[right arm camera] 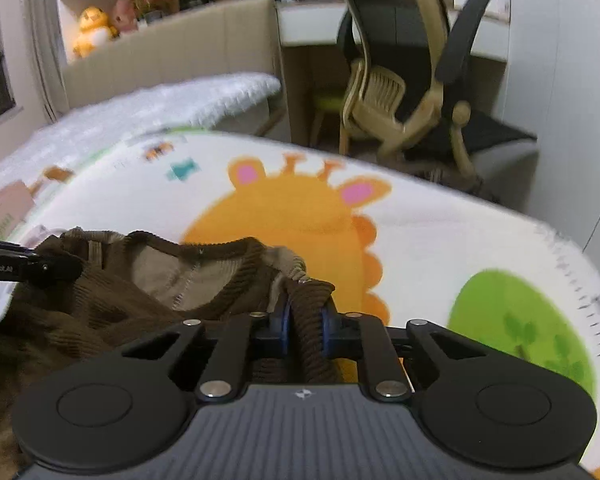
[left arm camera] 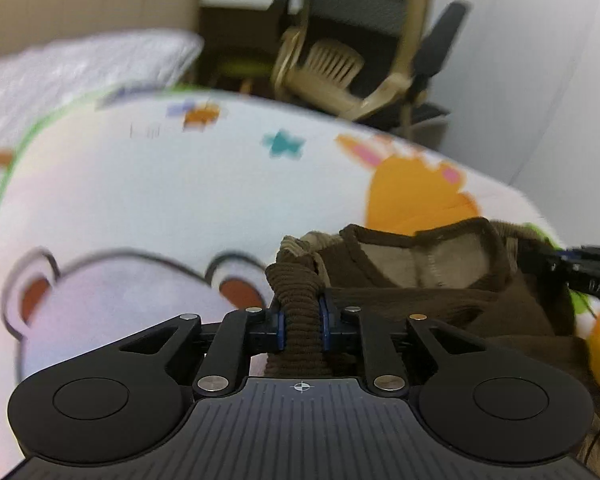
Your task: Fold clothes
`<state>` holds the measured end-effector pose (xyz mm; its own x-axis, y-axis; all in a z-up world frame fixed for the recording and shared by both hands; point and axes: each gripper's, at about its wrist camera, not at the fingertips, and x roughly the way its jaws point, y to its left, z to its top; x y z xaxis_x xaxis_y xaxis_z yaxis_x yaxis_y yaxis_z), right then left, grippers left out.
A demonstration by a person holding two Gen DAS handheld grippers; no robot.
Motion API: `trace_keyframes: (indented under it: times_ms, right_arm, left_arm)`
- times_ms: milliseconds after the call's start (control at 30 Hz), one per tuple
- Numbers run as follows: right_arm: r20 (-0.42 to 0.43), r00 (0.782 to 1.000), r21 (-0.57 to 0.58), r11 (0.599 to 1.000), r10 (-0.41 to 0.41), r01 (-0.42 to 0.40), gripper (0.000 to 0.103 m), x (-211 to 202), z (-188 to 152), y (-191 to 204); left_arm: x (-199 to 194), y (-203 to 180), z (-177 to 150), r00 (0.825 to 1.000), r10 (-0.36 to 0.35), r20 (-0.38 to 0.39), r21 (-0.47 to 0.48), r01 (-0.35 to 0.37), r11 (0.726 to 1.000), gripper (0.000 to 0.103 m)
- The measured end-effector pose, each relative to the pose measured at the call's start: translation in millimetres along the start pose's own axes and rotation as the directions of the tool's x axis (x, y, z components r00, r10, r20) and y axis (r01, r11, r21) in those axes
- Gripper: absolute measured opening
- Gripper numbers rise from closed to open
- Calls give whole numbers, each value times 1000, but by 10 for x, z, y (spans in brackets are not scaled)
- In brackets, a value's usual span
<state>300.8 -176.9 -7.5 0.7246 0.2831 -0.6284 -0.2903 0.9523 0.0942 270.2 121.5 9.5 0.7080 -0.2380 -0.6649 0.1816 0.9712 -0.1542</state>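
A brown ribbed knit garment (left arm camera: 420, 304) with a tan lining hangs between both grippers above a cartoon-print blanket (left arm camera: 160, 208). My left gripper (left arm camera: 302, 320) is shut on a bunched fold at the garment's left shoulder. In the right wrist view the same garment (right arm camera: 112, 292) spreads to the left, its neckline open toward the camera, and my right gripper (right arm camera: 305, 326) is shut on its right shoulder. Each gripper shows in the other's view: the right one (left arm camera: 588, 268) at the far right edge, the left one (right arm camera: 24, 268) at the far left edge.
The blanket (right arm camera: 440, 248) covers a bed and bears a bear, a giraffe and a green tree. Beyond the bed's far edge stands a beige and black office chair (right arm camera: 404, 80). A white quilt (right arm camera: 172, 104) lies at the back left beside a cardboard panel (right arm camera: 172, 52).
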Motion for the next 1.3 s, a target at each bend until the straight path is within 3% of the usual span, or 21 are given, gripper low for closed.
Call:
trace_keyframes:
  times_ms: [200, 333, 500, 667, 800, 867, 967, 1033, 1100, 1167, 1200, 1300]
  right_arm:
    - [111, 992, -49, 997, 59, -54, 13, -1063, -107, 50]
    - [118, 990, -142, 988, 71, -54, 13, -1577, -547, 208]
    - [24, 998, -197, 979, 60, -54, 14, -1693, -1159, 319]
    - [-84, 996, -199, 979, 15, -32, 24, -1732, -1585, 183]
    - [-69, 997, -109, 993, 27, -34, 60, -1967, -1614, -110]
    - [-23, 997, -17, 997, 79, -79, 67, -2050, -1489, -232]
    - [31, 984, 172, 969, 175, -177, 76, -1974, -1289, -345]
    - [40, 972, 296, 926, 231, -232, 76, -1788, -1148, -407]
    - [-2, 970, 328, 916, 244, -230, 76, -1493, -1084, -364]
    - [-44, 965, 357, 907, 257, -225, 75, -1194, -1022, -319]
    - [-66, 962, 371, 902, 264, -222, 67, -1045, -991, -297]
    - [-56, 980, 236, 956, 190, -172, 39, -839, -780, -98]
  left_arm:
    - [-686, -64, -193, 990, -114, 84, 86, 107, 991, 17]
    - [-1118, -105, -400, 977, -179, 115, 142, 162, 976, 17]
    - [-1279, -125, -995, 984, -177, 0, 166, 175, 970, 22]
    - [-1373, 2, -1382, 975, -181, -131, 118, 196, 973, 51]
    - [-1284, 151, -1235, 955, -274, -111, -75, 267, 961, 75]
    - [-1238, 226, -1156, 943, -318, -92, -171, 300, 938, 89]
    - [-1169, 338, -1038, 923, -381, -56, -312, 346, 885, 92]
    - [-1123, 413, -959, 908, -419, -27, -401, 374, 836, 92]
    - [-827, 400, -918, 900, -430, -67, -481, 348, 804, 92]
    - [-595, 363, -853, 902, -423, -92, -494, 328, 806, 88]
    - [-481, 345, -820, 902, -419, -103, -498, 318, 807, 86]
    - [-243, 294, -571, 917, -384, -105, -468, 295, 833, 64]
